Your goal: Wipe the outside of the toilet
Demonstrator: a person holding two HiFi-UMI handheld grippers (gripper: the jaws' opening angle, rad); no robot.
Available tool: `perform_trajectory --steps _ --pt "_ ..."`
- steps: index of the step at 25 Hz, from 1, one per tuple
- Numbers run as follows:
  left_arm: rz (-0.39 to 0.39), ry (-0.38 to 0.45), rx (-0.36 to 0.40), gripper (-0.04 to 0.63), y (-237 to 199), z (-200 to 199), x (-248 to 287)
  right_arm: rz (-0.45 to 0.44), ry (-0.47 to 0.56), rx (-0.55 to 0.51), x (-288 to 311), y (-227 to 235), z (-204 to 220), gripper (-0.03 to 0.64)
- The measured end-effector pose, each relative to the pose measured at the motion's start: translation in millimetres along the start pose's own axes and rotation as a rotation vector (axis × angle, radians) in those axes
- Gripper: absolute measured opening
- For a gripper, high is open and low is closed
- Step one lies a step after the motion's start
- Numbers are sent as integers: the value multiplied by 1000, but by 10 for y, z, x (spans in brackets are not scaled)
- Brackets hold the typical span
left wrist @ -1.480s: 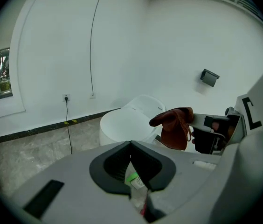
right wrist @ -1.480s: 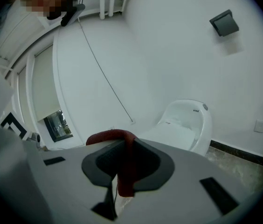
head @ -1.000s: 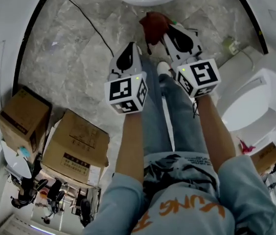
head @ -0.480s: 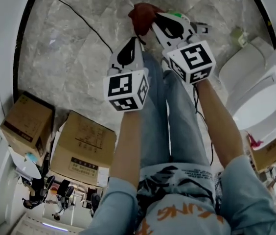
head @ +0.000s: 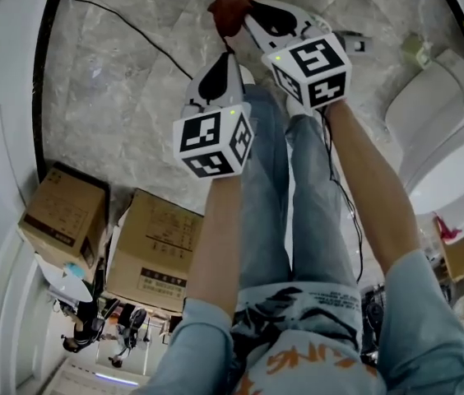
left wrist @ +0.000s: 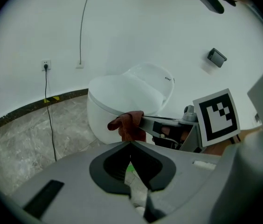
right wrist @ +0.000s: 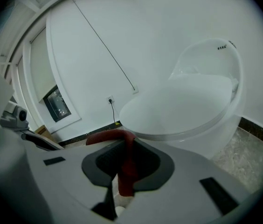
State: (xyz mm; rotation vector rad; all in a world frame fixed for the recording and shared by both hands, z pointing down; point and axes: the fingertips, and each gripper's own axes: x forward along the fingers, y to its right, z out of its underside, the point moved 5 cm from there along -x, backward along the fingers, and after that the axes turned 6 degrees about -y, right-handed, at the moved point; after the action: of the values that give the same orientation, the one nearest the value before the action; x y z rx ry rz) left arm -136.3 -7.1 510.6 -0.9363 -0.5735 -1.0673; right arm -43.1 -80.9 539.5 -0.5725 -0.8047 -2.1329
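The head view looks steeply down at the floor [head: 109,105]. Each gripper view looks forward along its jaws, low and near. All three share the toilet [left wrist: 122,97].

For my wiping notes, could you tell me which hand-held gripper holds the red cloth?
The right hand-held gripper: its jaws are shut on the red cloth, while the left hand-held gripper is shut on nothing.
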Motion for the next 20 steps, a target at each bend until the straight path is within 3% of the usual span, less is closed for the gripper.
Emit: perform_trajectory --steps 9,17,20 --pt "62 -78 54 -6 -63 76 206 100 10 95 222 255 51 49" --pt "82 -89 71 -6 -116 6 306 162 -18 150 183 436 155 49" --pt "63 -75 46 -6 -90 -30 341 187 -25 159 92 565 139 49"
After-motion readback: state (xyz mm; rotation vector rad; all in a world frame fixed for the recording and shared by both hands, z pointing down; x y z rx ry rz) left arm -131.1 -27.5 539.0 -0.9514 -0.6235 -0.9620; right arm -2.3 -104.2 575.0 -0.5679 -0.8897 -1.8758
